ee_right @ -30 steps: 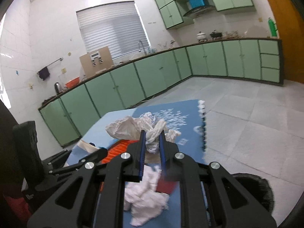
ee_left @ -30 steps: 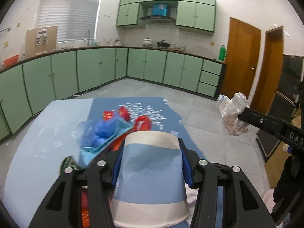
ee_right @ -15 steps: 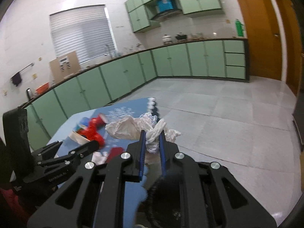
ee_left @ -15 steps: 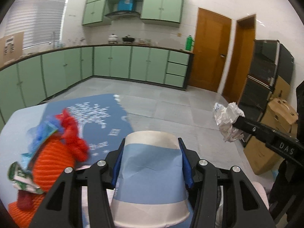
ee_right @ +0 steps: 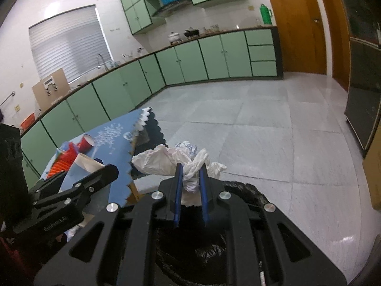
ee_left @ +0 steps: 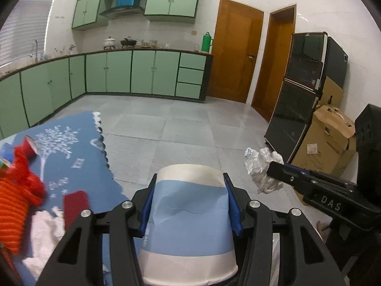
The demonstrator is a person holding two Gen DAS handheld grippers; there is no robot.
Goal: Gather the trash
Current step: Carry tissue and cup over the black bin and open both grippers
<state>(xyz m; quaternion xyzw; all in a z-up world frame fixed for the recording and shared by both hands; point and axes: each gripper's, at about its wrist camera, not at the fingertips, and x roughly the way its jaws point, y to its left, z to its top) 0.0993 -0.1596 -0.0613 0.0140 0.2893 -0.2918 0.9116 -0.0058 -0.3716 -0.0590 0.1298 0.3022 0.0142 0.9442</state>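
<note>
Right gripper (ee_right: 191, 178) is clamped on the tissue wad (ee_right: 181, 159); the bin (ee_right: 238, 190), black-lined, lies directly beneath, at 6 o'clock, so this hand is judged nearer to the drop. Left gripper (ee_left: 190, 197) is clamped on the cup (ee_left: 188, 214), held upside down. Remaining trash lies on the table (ee_left: 78, 147) at 9 o'clock.

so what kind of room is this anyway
Most likely a home kitchen: green base cabinets run under a long counter, a range hood hangs among the green wall cupboards, and pots stand on the counter below it. A sink tap shows by the window.
</note>
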